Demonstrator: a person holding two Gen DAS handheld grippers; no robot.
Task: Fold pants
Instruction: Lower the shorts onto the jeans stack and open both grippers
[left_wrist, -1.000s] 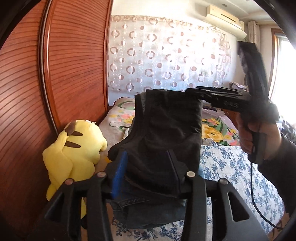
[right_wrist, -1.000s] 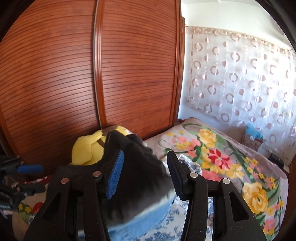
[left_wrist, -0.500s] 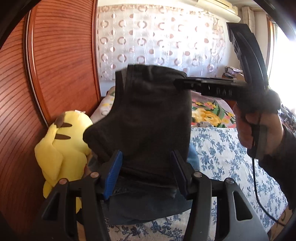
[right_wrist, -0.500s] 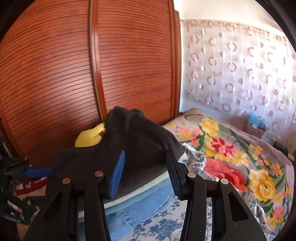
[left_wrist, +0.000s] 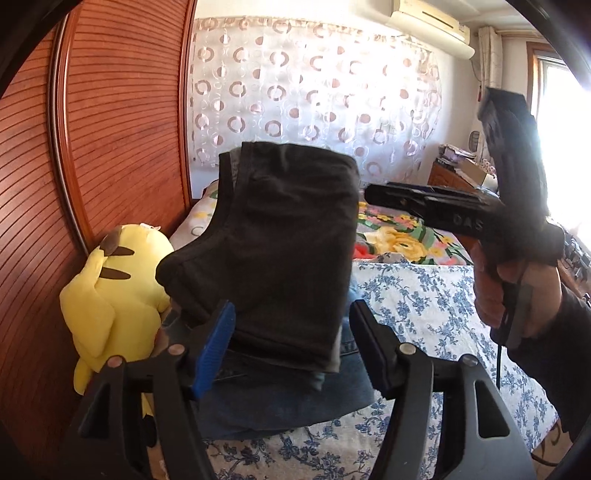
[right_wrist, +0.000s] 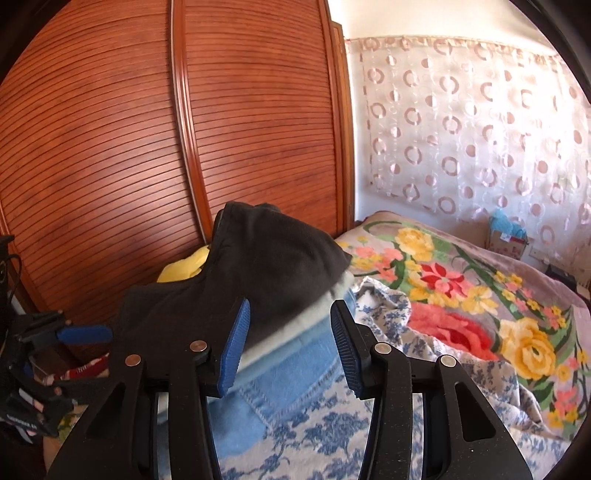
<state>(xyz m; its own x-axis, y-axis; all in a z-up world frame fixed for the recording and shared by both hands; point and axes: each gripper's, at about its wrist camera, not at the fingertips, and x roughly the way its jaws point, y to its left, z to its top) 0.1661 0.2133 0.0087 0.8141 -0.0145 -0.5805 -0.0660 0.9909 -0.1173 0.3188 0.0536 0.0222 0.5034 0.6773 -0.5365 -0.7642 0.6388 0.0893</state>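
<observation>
Pants (left_wrist: 284, 254), dark, soft and floppy, sit folded beside the yellow toy (left_wrist: 110, 295); left hand-held gripper (left_wrist: 291, 347) is opening around them, right hand-held gripper (right_wrist: 288, 347) open. Pinch the thick folded edge.

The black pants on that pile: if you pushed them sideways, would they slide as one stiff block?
Probably not. The black pants look soft and floppy, their edge drooping over the jeans. Stacked loosely, they would likely crumple or unfold.

My left black plastic two-finger gripper (left_wrist: 291, 343) has one ribbed blue pad, silver pivot screws and triangular cut-outs. My right black gripper (right_wrist: 288, 347) carries two ribbed blue pads; seen from the left, its body bears pale lettering, a thin black cable, a dark sleeve (left_wrist: 554, 365).
</observation>
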